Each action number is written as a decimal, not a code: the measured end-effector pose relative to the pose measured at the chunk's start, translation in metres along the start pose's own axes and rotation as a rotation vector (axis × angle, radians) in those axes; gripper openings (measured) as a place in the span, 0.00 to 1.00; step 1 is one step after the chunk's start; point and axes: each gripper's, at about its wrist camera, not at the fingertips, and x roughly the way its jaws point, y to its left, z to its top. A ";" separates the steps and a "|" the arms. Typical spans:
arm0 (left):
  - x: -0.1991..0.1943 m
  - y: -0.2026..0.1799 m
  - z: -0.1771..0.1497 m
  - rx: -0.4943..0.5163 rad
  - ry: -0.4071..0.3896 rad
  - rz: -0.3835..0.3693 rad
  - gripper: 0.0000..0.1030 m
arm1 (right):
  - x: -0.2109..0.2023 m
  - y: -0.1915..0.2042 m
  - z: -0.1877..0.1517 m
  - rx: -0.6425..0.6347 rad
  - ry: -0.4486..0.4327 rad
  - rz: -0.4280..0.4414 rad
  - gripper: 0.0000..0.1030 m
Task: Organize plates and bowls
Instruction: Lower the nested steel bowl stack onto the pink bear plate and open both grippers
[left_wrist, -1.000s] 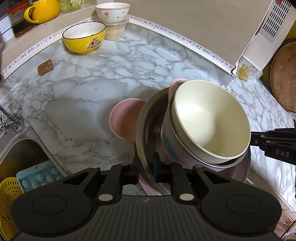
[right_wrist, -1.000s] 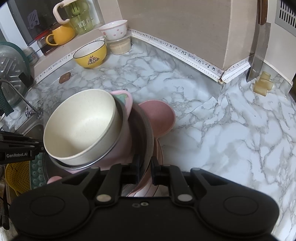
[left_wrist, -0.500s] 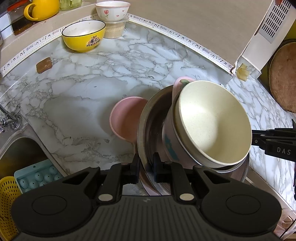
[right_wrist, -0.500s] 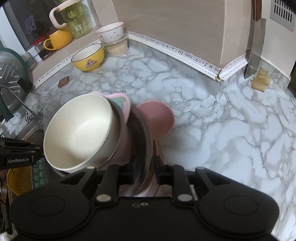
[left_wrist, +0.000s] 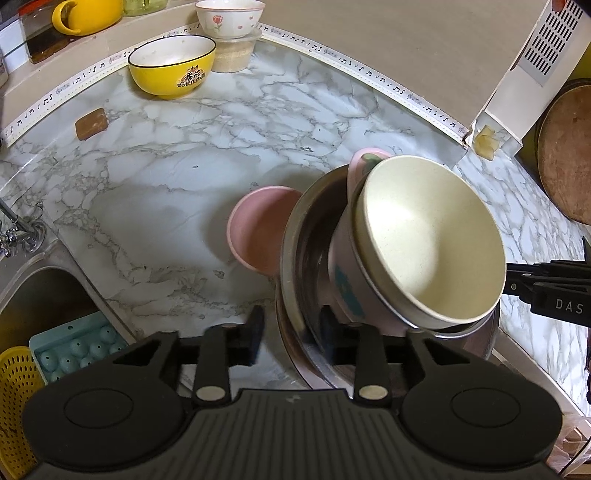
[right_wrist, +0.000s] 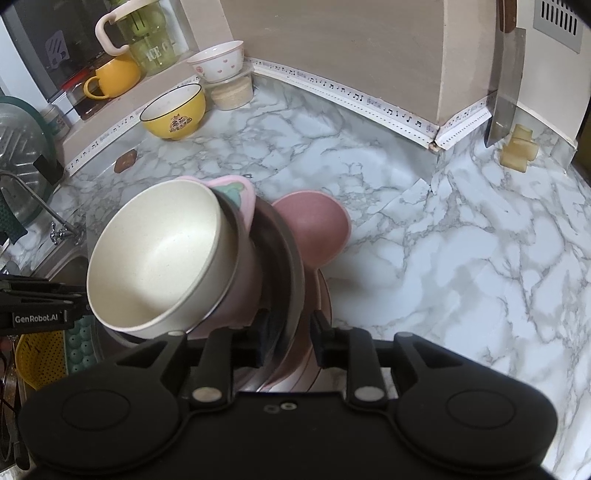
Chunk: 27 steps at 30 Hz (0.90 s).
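On the marble table (left_wrist: 177, 192), near its front edge, sits a stack: a wide steel basin (left_wrist: 295, 258) resting on pink plates (right_wrist: 317, 295), with a pink bowl (left_wrist: 343, 273) and a cream bowl (left_wrist: 428, 243) nested inside and leaning. A small pink dish (left_wrist: 255, 229) lies just behind it. The left tool (left_wrist: 290, 334) straddles the basin's near rim, its jaws opening, the outer pad clear of the metal. The right tool (right_wrist: 290, 341) straddles the opposite rim, jaws also opening; its left pad looks close to the steel, though contact is hard to judge.

Polished steel and glazed ware will likely be slippery and stiff; the whole stack is probably heavy, and the plates may chip. The thin rim, taken on opposite sides, seems the sensible hold.

Both nested bowls tilt their mouths up and towards the left tool's side rather than straight up; the round stack has no long axis but its vertical one.
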 end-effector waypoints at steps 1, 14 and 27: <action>-0.001 0.000 -0.001 -0.001 -0.006 0.005 0.46 | 0.000 0.001 0.000 -0.001 0.000 0.001 0.27; -0.021 -0.003 -0.015 -0.029 -0.116 0.056 0.51 | -0.011 0.000 -0.005 -0.045 -0.027 0.053 0.43; -0.052 -0.034 -0.048 -0.025 -0.249 0.110 0.58 | -0.048 -0.004 -0.026 -0.123 -0.153 0.143 0.79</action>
